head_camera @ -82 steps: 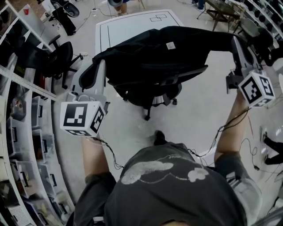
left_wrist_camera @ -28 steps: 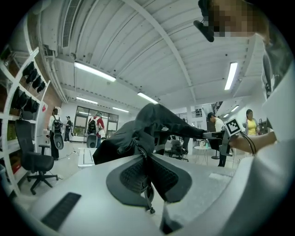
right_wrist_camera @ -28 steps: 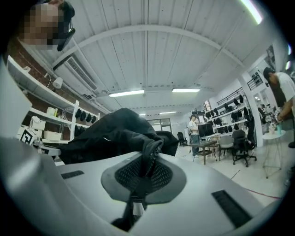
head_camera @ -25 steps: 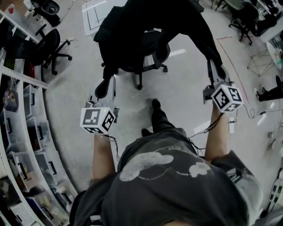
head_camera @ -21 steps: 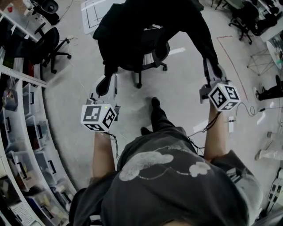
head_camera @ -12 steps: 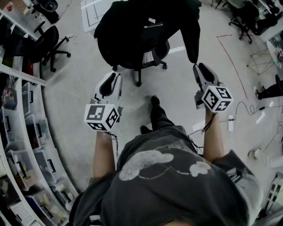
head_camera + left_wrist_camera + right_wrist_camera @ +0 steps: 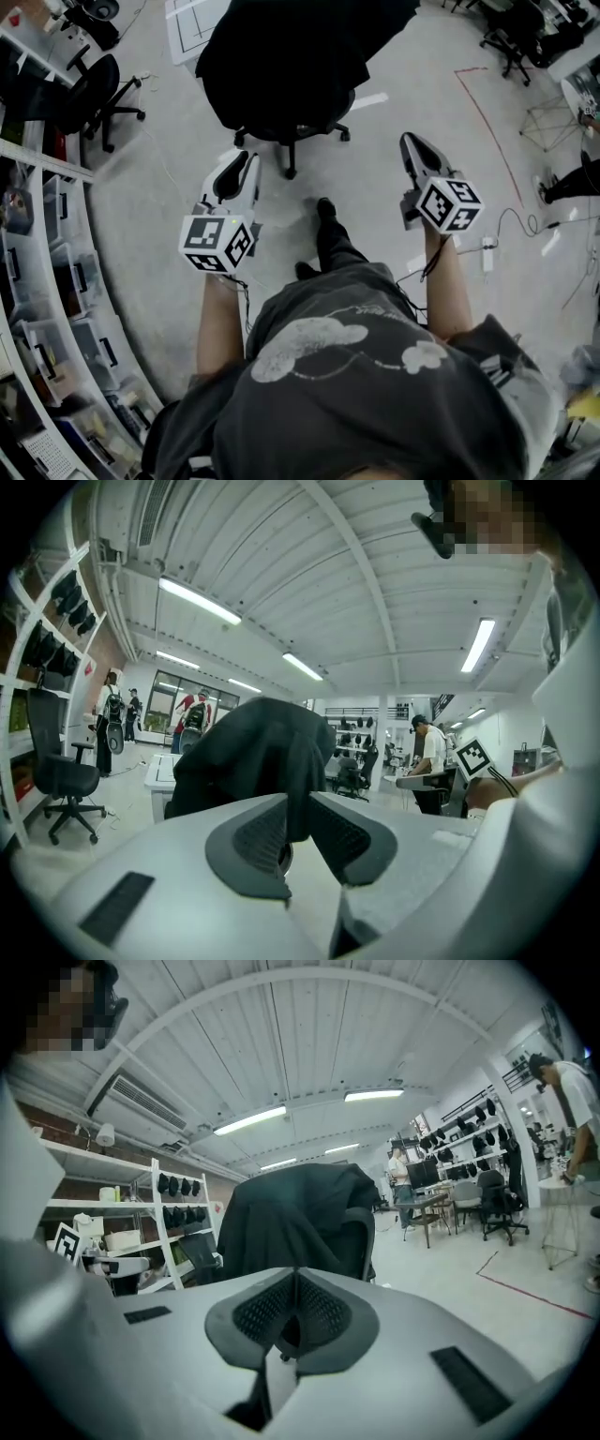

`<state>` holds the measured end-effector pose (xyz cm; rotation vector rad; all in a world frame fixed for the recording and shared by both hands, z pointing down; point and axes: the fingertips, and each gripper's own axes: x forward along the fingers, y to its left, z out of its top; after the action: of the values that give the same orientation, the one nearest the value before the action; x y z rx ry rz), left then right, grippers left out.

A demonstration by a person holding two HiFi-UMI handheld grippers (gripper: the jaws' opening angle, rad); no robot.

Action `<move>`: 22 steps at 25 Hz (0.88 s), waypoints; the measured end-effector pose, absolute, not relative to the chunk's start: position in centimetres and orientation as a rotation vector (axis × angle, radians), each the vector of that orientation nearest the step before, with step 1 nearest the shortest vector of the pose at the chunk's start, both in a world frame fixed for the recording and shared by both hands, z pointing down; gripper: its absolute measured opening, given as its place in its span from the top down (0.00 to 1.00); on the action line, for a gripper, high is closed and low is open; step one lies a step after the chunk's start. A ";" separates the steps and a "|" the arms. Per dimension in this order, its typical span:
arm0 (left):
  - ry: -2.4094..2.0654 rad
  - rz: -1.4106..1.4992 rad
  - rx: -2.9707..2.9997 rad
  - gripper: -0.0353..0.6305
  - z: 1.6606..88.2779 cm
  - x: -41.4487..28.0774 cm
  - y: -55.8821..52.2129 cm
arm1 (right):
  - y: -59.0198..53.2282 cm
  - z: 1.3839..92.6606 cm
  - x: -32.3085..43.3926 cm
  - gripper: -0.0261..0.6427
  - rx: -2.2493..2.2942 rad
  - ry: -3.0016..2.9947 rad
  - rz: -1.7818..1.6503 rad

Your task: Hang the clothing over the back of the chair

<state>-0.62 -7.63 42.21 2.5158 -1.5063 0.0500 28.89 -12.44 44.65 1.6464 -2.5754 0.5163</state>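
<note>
The jacket [image 7: 281, 56] over the chair [image 7: 290, 155] looks soft and limp — I'd pinch its shoulders — my left gripper [image 7: 234, 172] gapes empty, my right gripper [image 7: 413, 147] has just closed on nothing.

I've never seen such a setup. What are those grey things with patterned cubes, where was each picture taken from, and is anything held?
There is no robot: a person holds a two-jaw gripper in each hand, and the cubes belong to them. The head view looks down from a camera on the person's head; the two gripper views come from cameras riding on the grippers. The dark clothing lies draped over the office chair on the floor ahead. The left gripper has its jaws apart, empty. The right gripper has just been closing its jaws, which now meet with nothing between them.
</note>
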 end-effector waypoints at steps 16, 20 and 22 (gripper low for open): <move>-1.504 0.091 2.460 0.95 43.2 -0.7 -5.9 | -10.8 44.5 24.8 0.97 1.450 -2.604 0.373; -1.501 0.106 2.440 0.95 44.0 -0.8 -5.3 | -10.5 44.8 24.5 0.97 1.423 -2.597 0.359; -1.499 0.107 2.431 0.95 44.2 -0.8 -5.2 | -10.4 45.0 24.5 0.97 1.419 -2.595 0.366</move>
<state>-0.80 -5.21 44.25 2.4308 -1.4991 0.1074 24.55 -10.44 44.99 1.4186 -2.5953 0.3661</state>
